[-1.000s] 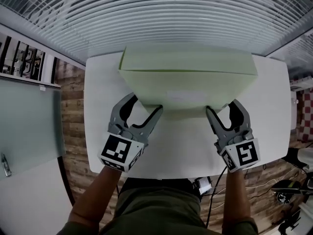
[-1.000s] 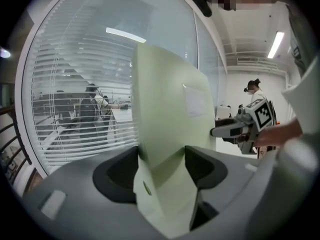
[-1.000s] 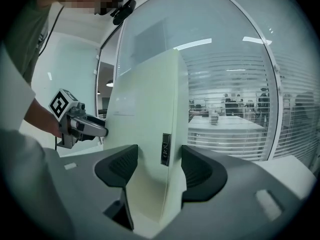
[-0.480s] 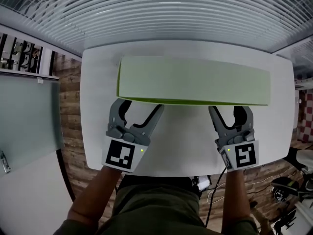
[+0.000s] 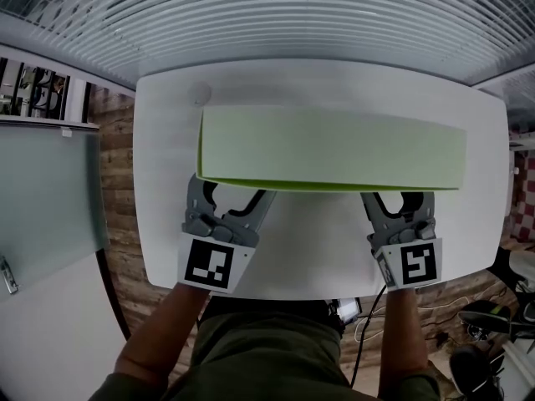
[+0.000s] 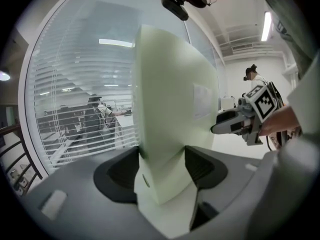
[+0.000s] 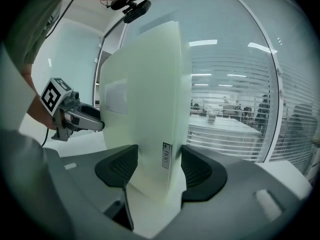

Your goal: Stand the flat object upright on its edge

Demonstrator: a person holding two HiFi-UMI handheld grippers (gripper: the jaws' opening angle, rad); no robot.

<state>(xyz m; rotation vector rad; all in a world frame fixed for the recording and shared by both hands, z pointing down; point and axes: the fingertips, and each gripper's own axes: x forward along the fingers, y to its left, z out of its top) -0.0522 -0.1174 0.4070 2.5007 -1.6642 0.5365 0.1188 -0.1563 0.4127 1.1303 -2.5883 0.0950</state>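
Note:
A pale green flat box (image 5: 334,144) stands on its long edge across the white table (image 5: 318,249), its broad face turned toward me. My left gripper (image 5: 230,192) is shut on its near left end and my right gripper (image 5: 397,197) on its near right end; the box hides the fingertips in the head view. In the left gripper view the box (image 6: 170,94) fills the gap between the two dark pads of the left gripper (image 6: 162,164), and the right gripper (image 6: 245,121) shows beyond. In the right gripper view the box (image 7: 145,84) sits between the pads of the right gripper (image 7: 157,166).
White blinds (image 5: 292,15) on a glass wall run just behind the table's far edge. A frosted glass panel (image 5: 46,207) stands to the left over the wooden floor (image 5: 121,224). Cables (image 5: 485,324) lie on the floor at the lower right.
The box has swung up from a tilted pose to standing on its edge, and it sits a little nearer me. Both grippers stayed on its near edge and drew slightly toward me.

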